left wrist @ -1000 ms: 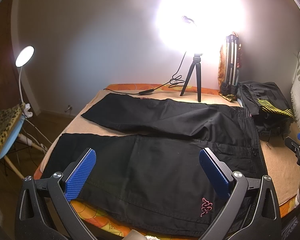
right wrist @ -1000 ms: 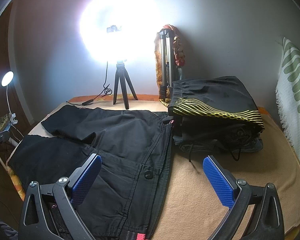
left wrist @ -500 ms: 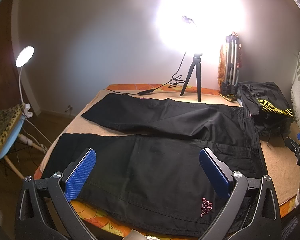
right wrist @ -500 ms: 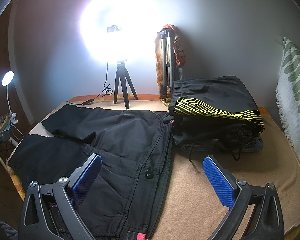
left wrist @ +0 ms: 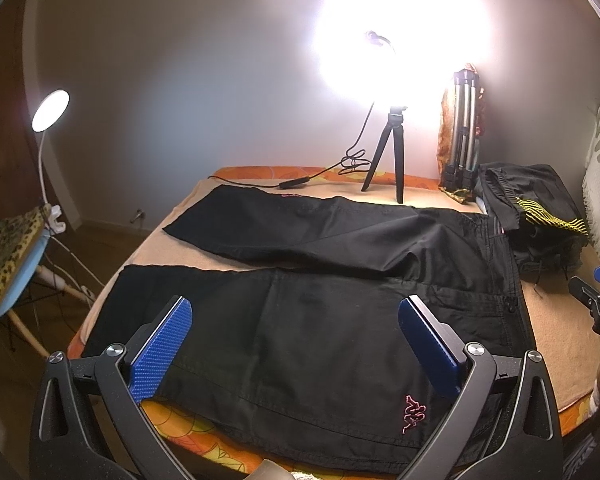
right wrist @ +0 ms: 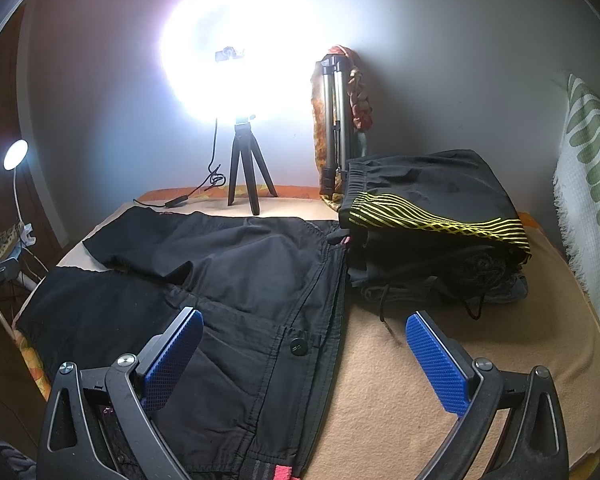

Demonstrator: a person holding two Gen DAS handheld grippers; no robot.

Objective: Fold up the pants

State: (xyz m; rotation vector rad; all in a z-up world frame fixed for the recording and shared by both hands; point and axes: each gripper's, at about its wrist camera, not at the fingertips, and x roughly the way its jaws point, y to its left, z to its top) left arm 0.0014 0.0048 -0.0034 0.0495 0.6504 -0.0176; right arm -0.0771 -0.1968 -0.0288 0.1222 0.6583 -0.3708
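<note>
While both tools hang wide-spread and empty above the near edge of the bed (left wrist: pixel 556 332), nothing is gripped and no fold has begun; judged step: first grasp for a lengthwise fold.

1. Bed w/ tan blanket: carries everything. Near and left edges are close to the cloth, so lift, don't drag, or the leg slides off.
2. Pants (left wrist: pixel 308 320): black, laid flat across the bed, legs splayed apart toward the left, waistband (right wrist: pixel 332 280) to the right. Near leg lies directly under the left tool (left wrist: pixel 296 344); far leg angles off toward the wall.
3. Folded clothes stack (right wrist: pixel 432 216): just beside the waistband, poss. touching it (view is dim there). Keep the fold clear of it.
4. Right tool (right wrist: pixel 304 352): straddles the waistband's near corner, one pad over cloth, other over blanket.
5. Pocket button (right wrist: pixel 299 346): avoid pinching on it; pads seat poorly.

Procedure, approx.: lower right tool onto waistband's near corner, left tool onto the near leg's outer edge. Pinch one layer set only, raise both together, carry over to the far leg, align seams, then release.
</note>
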